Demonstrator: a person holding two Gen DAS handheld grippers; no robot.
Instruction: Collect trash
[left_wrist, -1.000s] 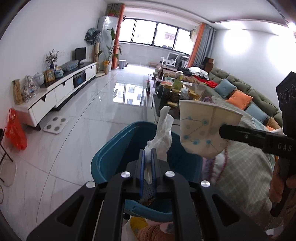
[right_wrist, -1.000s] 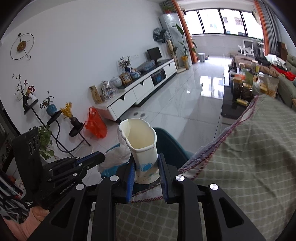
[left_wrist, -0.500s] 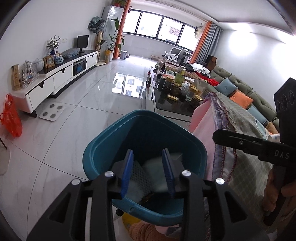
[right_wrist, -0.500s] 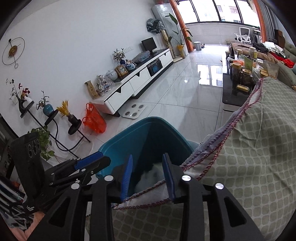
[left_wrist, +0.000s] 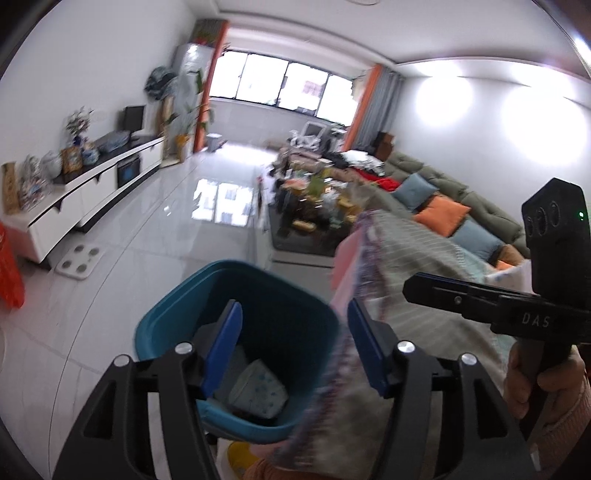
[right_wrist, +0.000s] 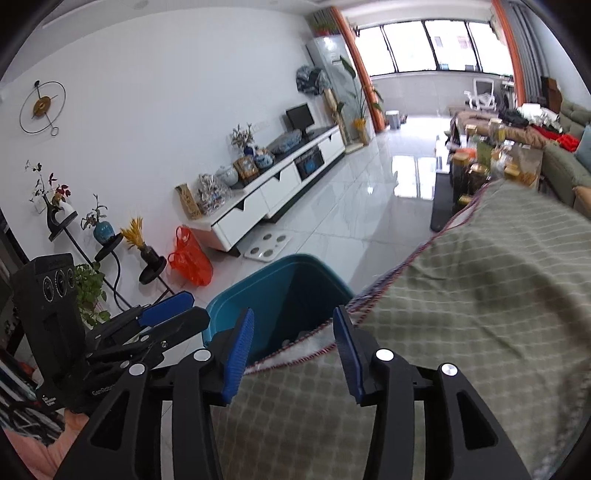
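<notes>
A teal trash bin (left_wrist: 166, 317) stands on the floor beside a cloth-covered table; it also shows in the right wrist view (right_wrist: 258, 280). A crushed paper cup with blue dots (left_wrist: 258, 389) lies inside it, with white tissue beside it. My left gripper (left_wrist: 293, 349) is open and empty above the bin's mouth. My right gripper (right_wrist: 293, 349) is open and empty over the table edge, just behind the bin. The right gripper also appears in the left wrist view (left_wrist: 443, 291), and the left gripper in the right wrist view (right_wrist: 166, 317).
A green checked tablecloth (right_wrist: 480, 295) covers the table at right. A white TV cabinet (right_wrist: 266, 199) lines the left wall, with an orange bag (right_wrist: 190, 258) and a white scale (right_wrist: 266, 247) on the tiled floor. A cluttered coffee table (left_wrist: 314, 206) and a sofa (left_wrist: 443, 199) stand beyond.
My left gripper opened and let the white tissue fall into the bin. My right gripper opened and let the paper cup fall into the bin. Both jaws have spread wider since.
</notes>
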